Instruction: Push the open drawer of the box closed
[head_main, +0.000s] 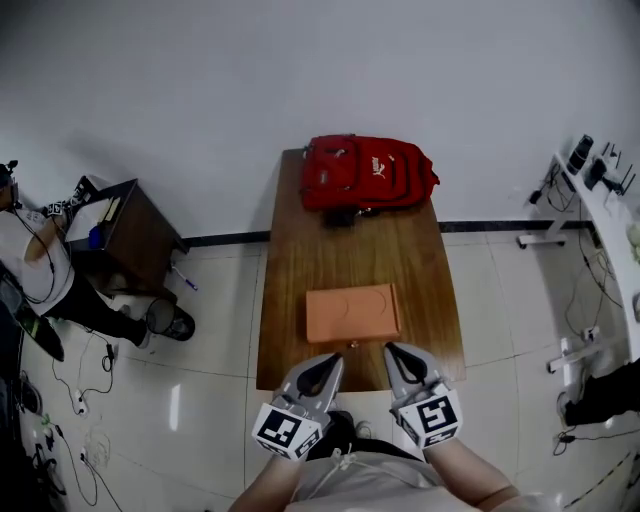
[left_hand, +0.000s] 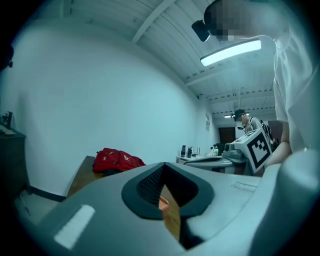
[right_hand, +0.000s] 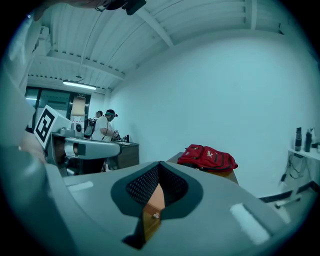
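We hold the left gripper (head_main: 333, 362) and right gripper (head_main: 393, 352) side by side over the near edge of the table (head_main: 300, 250), each with jaws pressed together on nothing. Just beyond their tips lies the orange box (head_main: 351, 313), its knob (right_hand: 156, 215) facing us. A red backpack (head_main: 365, 172) sits at the far end.

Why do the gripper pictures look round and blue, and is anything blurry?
Left gripper view: the wide lens bends the room, the corners go black, the lamp glares, and everything is tinted blue. Right gripper view: same bend and tint; the near jaws look soft, the backpack sharper. Head view: even light, sharp table.
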